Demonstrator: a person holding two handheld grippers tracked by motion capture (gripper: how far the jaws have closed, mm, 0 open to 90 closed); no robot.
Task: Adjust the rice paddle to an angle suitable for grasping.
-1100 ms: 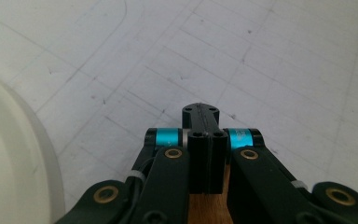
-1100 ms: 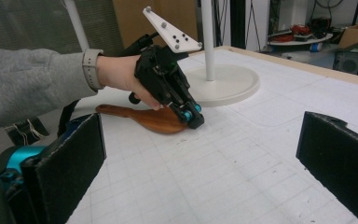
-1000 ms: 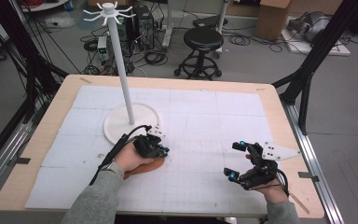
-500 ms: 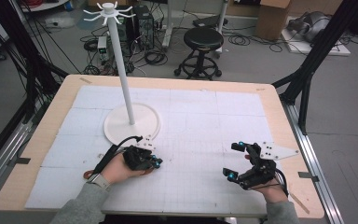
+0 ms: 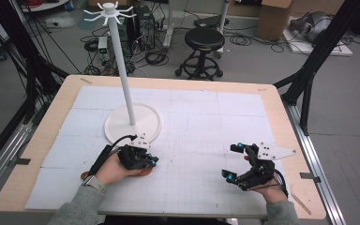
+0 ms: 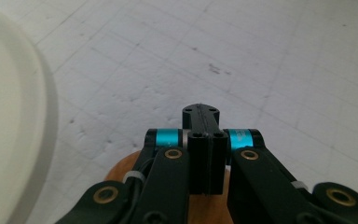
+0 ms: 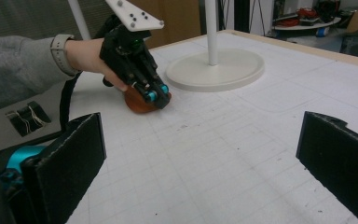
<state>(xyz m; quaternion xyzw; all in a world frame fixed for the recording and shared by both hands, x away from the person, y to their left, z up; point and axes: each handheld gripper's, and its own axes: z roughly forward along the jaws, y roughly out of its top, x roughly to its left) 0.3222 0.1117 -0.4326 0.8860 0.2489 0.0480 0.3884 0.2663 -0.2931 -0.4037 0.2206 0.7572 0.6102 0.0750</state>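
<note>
A wooden-edged table point(image 5: 281, 112) carries a white mat point(image 5: 206, 126) printed with a fine grid, its surface slightly pitted and scuffed in the left gripper view. Toward the far left corner of the mat stands a white stand point(image 5: 132, 123): a round, flat, smooth base with a raised rim, a thin straight pole rising from its middle, and short curved hooks spreading from the top.

Near the front edge on the left side, the left hand point(image 5: 110, 168) holds the left gripper point(image 5: 149, 160) low over a round brown wooden disc point(image 5: 143, 172) that lies flat on the mat, just in front of the stand's base. The gripper's black jaws are pressed together with no gap between them, and their tips sit above the disc's far edge; the pictures do not show them pinching it. In the right gripper view the disc point(image 7: 139, 101) looks smooth and reddish-brown, with a rounded rim, directly under the gripper's teal-banded tips.

Near the front right corner, the right hand point(image 5: 267, 187) holds the right gripper point(image 5: 233, 161) just above the mat with its two flat, matte black jaws spread wide and nothing between them. A grey three-cornered plate point(image 5: 274, 151) sits on top of it. A grey sleeve point(image 7: 14, 70) and a pale wristband point(image 7: 61, 53) show on the left forearm.
</note>
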